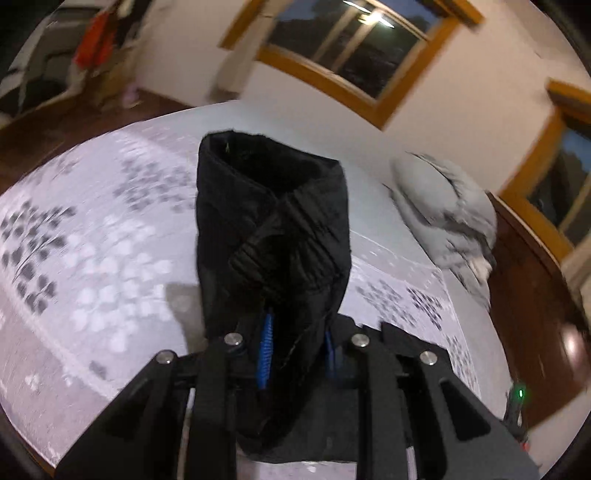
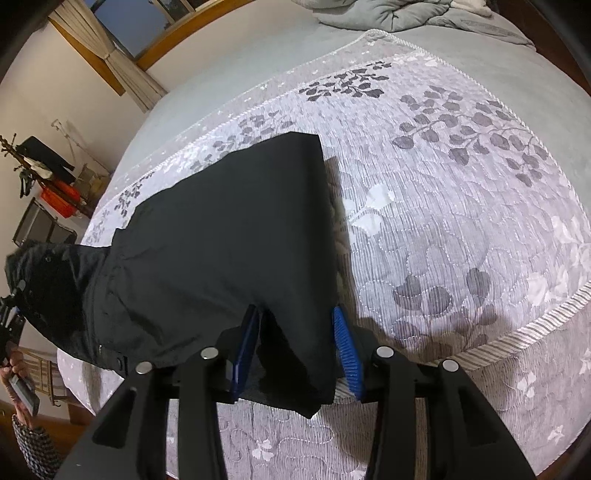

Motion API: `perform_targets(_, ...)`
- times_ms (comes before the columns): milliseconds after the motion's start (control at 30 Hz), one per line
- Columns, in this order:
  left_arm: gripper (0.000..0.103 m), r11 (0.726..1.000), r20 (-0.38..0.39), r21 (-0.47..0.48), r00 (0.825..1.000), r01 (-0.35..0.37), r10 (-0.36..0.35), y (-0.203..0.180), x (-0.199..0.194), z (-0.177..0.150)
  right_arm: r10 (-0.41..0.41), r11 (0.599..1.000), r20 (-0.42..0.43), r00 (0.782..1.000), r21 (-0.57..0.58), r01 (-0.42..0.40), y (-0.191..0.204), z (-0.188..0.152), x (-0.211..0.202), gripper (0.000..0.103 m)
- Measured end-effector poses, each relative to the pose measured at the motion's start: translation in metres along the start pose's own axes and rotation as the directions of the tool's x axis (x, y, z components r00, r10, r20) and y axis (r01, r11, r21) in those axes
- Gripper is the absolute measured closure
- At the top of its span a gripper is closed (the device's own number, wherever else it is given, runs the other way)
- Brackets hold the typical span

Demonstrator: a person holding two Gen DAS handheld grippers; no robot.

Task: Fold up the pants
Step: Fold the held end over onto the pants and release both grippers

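Black pants lie partly on a grey floral bedspread. My right gripper holds the leg end of the pants between its blue pads, just above the bed's near edge. My left gripper is shut on the waistband end of the pants and holds it lifted above the bed, the fabric bunched and standing up in front of the camera. The left gripper's hold also shows at the far left of the right wrist view.
A rumpled grey duvet lies at the head of the bed, also in the right wrist view. Wood-framed windows line the wall. A dark wooden floor borders the bed. A rack with clothes stands by the wall.
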State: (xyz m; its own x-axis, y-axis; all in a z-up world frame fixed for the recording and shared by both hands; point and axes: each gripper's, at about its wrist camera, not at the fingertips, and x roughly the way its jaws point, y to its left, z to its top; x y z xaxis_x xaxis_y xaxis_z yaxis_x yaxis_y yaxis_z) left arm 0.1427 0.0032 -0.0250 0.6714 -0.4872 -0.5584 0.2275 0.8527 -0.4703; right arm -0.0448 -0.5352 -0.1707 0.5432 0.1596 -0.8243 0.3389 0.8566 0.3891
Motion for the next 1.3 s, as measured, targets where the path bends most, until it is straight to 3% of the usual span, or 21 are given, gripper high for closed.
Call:
perform_targets(233, 0.082, 0.987, -0.078, 0.145, 0.995, 0.071, -0.06, -0.064, 0.021, -0.025, 0.007, 1.0, 0.02, 1.0, -0.006, -0.007, -0.003, -0.002, -0.007, 0.06)
perform_targets(467, 0.081, 0.963, -0.168, 0.243, 0.983, 0.119, -0.079, -0.104, 0.052, -0.058, -0.009, 1.0, 0.039, 0.999, -0.029, 0.01, -0.003, -0.001, -0.015, 0.056)
perform_targets(733, 0.078, 0.932, -0.341, 0.326, 0.939, 0.158, -0.041, -0.128, 0.111, -0.113, -0.022, 0.997, 0.078, 0.997, -0.078, 0.028, 0.007, 0.002, -0.029, 0.054)
perform_targets(833, 0.064, 0.926, -0.383, 0.341, 0.924, 0.161, -0.019, -0.13, 0.12, -0.127, -0.025, 0.995, 0.083, 0.996, -0.09, 0.033, 0.011, 0.002, -0.031, 0.053)
perform_targets(933, 0.042, 0.913, -0.389, 0.361, 0.921, 0.188, -0.036, -0.134, 0.114, -0.132, -0.022, 0.995, 0.092, 0.996, -0.1, 0.031, 0.017, 0.003, -0.034, 0.051)
perform_targets(967, 0.028, 0.911, -0.379, 0.358, 0.924, 0.205, -0.059, -0.135, 0.106, -0.131, -0.02, 0.994, 0.095, 0.995, -0.102, 0.03, 0.019, 0.003, -0.035, 0.05)
perform_targets(1000, 0.022, 0.91, -0.362, 0.356, 0.929, 0.212, -0.075, -0.137, 0.101, -0.131, -0.015, 0.994, 0.099, 0.995, -0.106, 0.025, 0.021, 0.004, -0.036, 0.049)
perform_targets(1133, 0.011, 0.9, -0.29, 0.367, 0.948, 0.234, -0.128, -0.137, 0.068, -0.116, 0.069, 0.993, 0.1, 0.993, -0.103, -0.058, 0.034, 0.01, -0.041, 0.038)
perform_targets(1233, 0.009, 0.908, -0.238, 0.404, 0.971, 0.111, -0.012, -0.116, 0.063, -0.104, 0.159, 0.983, 0.075, 0.984, -0.104, -0.151, 0.05, 0.016, -0.037, 0.034)
perform_targets(1300, 0.009, 0.911, -0.217, 0.412, 0.974, 0.026, 0.07, -0.098, 0.066, -0.097, 0.205, 0.972, 0.055, 0.977, -0.125, -0.197, 0.064, 0.018, -0.034, 0.034)
